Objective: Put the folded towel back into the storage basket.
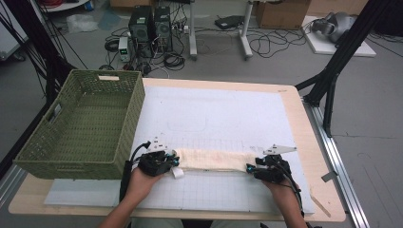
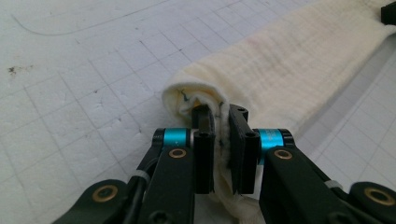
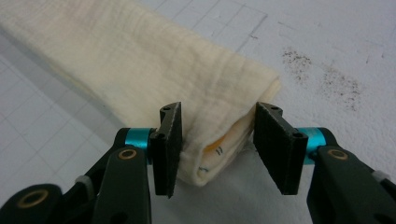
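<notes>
A cream cloth (image 1: 214, 159), folded into a long narrow strip, lies across the near part of the white gridded mat (image 1: 214, 114). My left gripper (image 1: 176, 164) is at its left end. In the left gripper view the gripper (image 2: 220, 140) is shut on a pinched layer of the cloth (image 2: 289, 60). At the strip's right end sits my right gripper (image 1: 250, 168). The right gripper view shows that gripper (image 3: 217, 144) open, its jaws straddling the folded end of the cloth (image 3: 140, 60), which rests flat on the mat.
A green woven basket (image 1: 138, 109) stands at the table's left, its right wall close to my left hand. The wooden table's right edge (image 1: 304, 123) lies beyond the mat. Cables and computer towers (image 1: 152, 23) sit on the floor behind.
</notes>
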{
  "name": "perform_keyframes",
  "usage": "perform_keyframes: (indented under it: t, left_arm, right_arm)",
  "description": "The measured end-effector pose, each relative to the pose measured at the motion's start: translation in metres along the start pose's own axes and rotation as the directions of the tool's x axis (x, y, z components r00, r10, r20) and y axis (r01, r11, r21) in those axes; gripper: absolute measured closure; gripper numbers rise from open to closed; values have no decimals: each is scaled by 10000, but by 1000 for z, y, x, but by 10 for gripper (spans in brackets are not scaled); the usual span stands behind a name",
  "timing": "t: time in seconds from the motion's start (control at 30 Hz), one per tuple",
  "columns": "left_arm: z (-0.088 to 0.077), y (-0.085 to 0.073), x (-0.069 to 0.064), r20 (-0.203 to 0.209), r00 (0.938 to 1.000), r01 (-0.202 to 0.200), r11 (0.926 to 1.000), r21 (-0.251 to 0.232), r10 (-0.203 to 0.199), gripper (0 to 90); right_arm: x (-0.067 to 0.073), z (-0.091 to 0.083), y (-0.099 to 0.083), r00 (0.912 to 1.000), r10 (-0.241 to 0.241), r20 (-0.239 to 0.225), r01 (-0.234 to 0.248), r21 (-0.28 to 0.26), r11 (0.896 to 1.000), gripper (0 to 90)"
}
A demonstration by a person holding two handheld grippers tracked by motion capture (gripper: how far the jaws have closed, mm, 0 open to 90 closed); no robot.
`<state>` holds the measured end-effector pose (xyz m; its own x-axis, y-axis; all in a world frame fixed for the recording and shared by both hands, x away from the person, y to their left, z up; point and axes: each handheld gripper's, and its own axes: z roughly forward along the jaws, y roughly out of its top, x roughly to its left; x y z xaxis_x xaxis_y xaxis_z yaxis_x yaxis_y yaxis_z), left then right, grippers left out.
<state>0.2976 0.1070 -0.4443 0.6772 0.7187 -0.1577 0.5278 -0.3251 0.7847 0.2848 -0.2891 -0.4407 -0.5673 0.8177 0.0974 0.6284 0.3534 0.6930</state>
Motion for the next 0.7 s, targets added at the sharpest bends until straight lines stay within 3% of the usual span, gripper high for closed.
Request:
perform_keyframes:
  t: [0.13, 0.27, 0.4, 0.53, 0.7]
  left_arm:
    - [-1, -1, 0, -12, 10000, 11, 10000, 49, -11, 813]
    - [0, -2, 0, -33, 10000, -18, 10000, 89, 18, 813]
    - [0, -2, 0, -1, 10000, 48, 9999, 92, -48, 816]
    - [-2, 1, 0, 17, 10000, 97, 9999, -113, -97, 821]
    - [-7, 4, -2, 67, 10000, 55, 9990, -441, -52, 823]
  right_arm:
    - [1, 0, 1, 9998, 190, 81, -190, 69, 9998, 551]
    - [3, 0, 0, 9981, 345, -515, -342, 58, 9994, 745]
    - [3, 0, -1, 9975, 214, -672, -215, -3, 9998, 785]
    - [9, -3, 3, 9983, -567, -162, 564, -188, 9982, 805]
    - [7, -10, 7, 9987, -517, -6, 516, -579, 9970, 806]
